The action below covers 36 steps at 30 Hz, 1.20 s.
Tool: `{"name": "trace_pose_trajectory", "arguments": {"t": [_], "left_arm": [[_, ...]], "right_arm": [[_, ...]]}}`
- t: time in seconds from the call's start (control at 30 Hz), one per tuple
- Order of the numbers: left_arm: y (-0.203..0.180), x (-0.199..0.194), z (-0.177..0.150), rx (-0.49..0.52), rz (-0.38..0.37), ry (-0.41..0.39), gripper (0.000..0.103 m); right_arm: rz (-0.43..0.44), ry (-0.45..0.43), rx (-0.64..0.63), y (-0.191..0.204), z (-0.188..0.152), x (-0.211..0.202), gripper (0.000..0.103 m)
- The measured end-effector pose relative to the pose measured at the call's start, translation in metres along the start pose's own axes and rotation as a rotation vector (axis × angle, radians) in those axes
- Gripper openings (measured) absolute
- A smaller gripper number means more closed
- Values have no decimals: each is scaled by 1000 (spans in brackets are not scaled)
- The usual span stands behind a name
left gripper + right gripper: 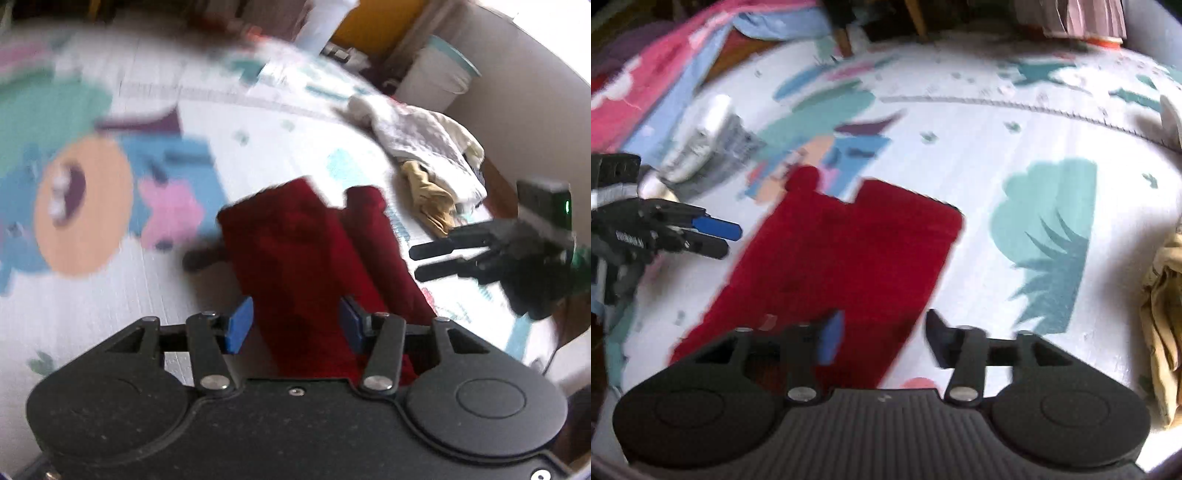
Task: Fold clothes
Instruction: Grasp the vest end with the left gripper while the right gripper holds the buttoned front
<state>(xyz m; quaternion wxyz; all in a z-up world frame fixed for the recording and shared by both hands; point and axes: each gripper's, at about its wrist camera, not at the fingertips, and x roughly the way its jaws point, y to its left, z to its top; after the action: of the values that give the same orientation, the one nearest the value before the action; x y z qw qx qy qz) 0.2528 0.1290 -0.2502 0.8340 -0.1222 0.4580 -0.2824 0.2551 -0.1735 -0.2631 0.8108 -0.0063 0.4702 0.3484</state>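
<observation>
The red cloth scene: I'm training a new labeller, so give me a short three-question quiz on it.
1. True or false: the red cloth lies on a printed mat.
2. Where is the pile of pale clothes relative to the red cloth in the left wrist view? A) upper right B) lower left C) beneath it
3. Fill in: the left gripper and the right gripper both have their jaws ____.

Key: 1 true; 2 A; 3 open, neither gripping the cloth.
</observation>
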Motion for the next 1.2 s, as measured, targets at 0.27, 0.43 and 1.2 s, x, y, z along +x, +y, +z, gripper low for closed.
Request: {"name": "trace_pose_trajectory", "arguments": {"t": [0.27, 0.43, 1.2], "left_arm": [[-7, 41, 25, 30, 12, 171, 57], [1, 35, 25, -73, -2, 174, 54], [-111, -14, -39, 713, 231, -191, 16]], "right_arm": [[13, 58, -147, 23, 0, 26, 59], [21, 47, -136, 27, 1, 32, 62], [-235, -324, -1029, 120, -59, -14, 20]]}}
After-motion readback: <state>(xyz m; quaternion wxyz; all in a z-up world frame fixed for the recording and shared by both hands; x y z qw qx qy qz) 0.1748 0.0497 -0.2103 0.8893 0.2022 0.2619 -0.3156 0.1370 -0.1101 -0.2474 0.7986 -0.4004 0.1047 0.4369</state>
